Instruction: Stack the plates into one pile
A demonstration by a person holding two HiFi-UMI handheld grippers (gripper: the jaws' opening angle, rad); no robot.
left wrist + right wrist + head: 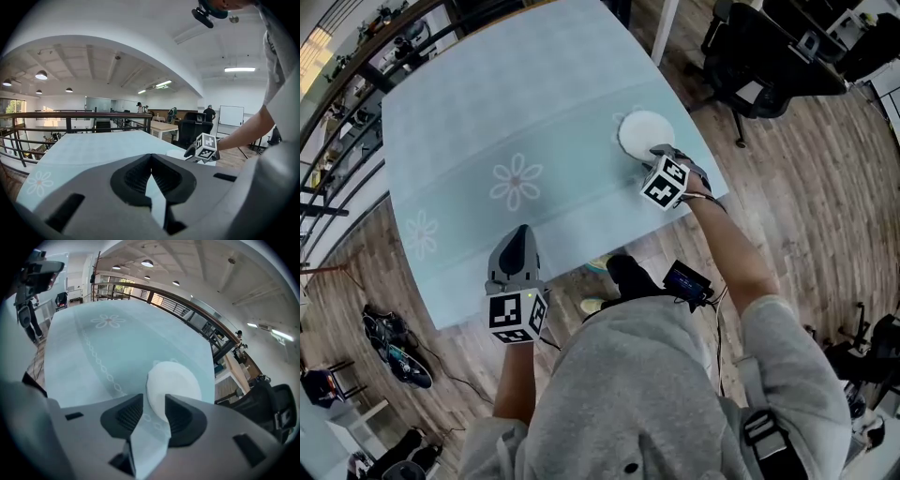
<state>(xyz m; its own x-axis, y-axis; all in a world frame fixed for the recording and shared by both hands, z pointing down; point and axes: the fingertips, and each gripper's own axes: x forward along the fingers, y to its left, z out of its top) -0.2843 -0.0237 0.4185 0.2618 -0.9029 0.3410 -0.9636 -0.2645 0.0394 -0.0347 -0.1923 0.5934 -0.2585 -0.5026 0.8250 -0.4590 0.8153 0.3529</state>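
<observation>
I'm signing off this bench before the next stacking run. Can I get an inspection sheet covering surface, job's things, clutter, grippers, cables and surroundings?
Surface: table under a pale blue cloth with flower prints, lying flat.
Job's things: one white plate near the table's right edge; whether others lie beneath it cannot be told.
Clutter: nothing seen.
Grippers: left gripper shut and empty, at the table's near edge; right gripper open, the plate's near rim showing between its jaws, pads not on it.
Cables: a cable runs from a black device at the person's waist.
Surroundings: wood floor, office chairs, railing, dark gear on the floor.
</observation>
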